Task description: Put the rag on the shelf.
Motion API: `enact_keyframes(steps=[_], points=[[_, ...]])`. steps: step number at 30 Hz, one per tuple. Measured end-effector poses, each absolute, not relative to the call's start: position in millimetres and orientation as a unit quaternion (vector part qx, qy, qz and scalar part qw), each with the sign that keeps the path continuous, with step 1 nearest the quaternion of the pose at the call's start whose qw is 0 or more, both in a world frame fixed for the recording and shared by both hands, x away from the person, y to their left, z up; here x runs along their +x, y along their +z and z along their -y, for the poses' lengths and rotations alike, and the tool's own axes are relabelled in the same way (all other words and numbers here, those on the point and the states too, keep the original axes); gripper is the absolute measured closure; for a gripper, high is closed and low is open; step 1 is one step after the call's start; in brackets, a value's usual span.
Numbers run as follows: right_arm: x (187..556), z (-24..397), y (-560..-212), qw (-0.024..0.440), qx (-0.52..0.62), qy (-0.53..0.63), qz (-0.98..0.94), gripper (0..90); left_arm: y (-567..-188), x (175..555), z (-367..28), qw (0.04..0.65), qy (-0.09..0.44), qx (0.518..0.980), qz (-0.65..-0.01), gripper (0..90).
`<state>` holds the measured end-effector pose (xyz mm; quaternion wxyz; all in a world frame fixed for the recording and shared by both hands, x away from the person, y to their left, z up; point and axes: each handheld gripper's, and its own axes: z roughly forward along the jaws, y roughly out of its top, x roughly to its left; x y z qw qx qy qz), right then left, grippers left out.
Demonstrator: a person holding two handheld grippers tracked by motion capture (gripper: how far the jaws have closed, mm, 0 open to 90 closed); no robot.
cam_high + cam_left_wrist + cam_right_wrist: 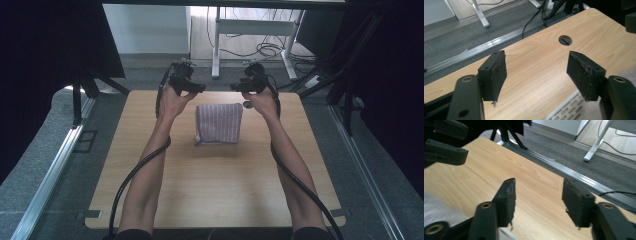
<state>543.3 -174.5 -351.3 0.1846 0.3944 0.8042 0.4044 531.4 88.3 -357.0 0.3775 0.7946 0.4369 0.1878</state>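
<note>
From above, my left gripper and right gripper hang near the far edge of the pale wooden counter, tips facing each other. A folded, purple-and-white striped cloth lies flat between my forearms, just nearer than both grippers, toward the far edge's middle.

Along my left gripper, the black fingers are spread wide over bare wood, nothing between them; a round cable hole lies beyond.

Along my right gripper, the fingers are likewise spread and empty above the far edge, the cloth blurred at lower left.
</note>
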Motion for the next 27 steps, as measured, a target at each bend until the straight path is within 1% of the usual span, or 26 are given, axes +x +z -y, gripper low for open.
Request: enact_keyframes(steps=[2,5,6,7,14,20,27], points=[[540.0,177.8,-352.2,0.173,0.396,0.414,-0.801,40.3,-356.1,527.2,-90.4,0.383,0.185,0.794,-0.434,28.7],[533.5,182.4,-353.1,0.172,0.392,0.424,-0.798,36.2,-354.6,521.4,-94.5,0.397,0.178,0.792,-0.429,24.6],[533.5,182.4,-353.1,0.172,0.392,0.424,-0.798,36.2,-354.3,519.5,-95.7,0.402,0.175,0.79,-0.429,24.6],[529.7,183.9,-353.3,0.168,0.39,0.429,-0.797,33.4,-354.1,517.6,-96.8,0.406,0.171,0.79,-0.427,23.0],[516.1,184.5,-354.4,0.163,0.371,0.438,-0.802,29.3,-354.3,501.3,-99.9,0.418,0.167,0.793,-0.411,19.1],[498.3,185.3,-355.2,0.157,0.353,0.451,-0.805,23.1,-355.3,480.9,-98.0,0.419,0.166,0.807,-0.382,14.0],[480.1,185.5,-359.9,0.146,0.341,0.445,-0.815,17.9,-358.7,461.9,-99.3,0.419,0.169,0.814,-0.365,13.3]])
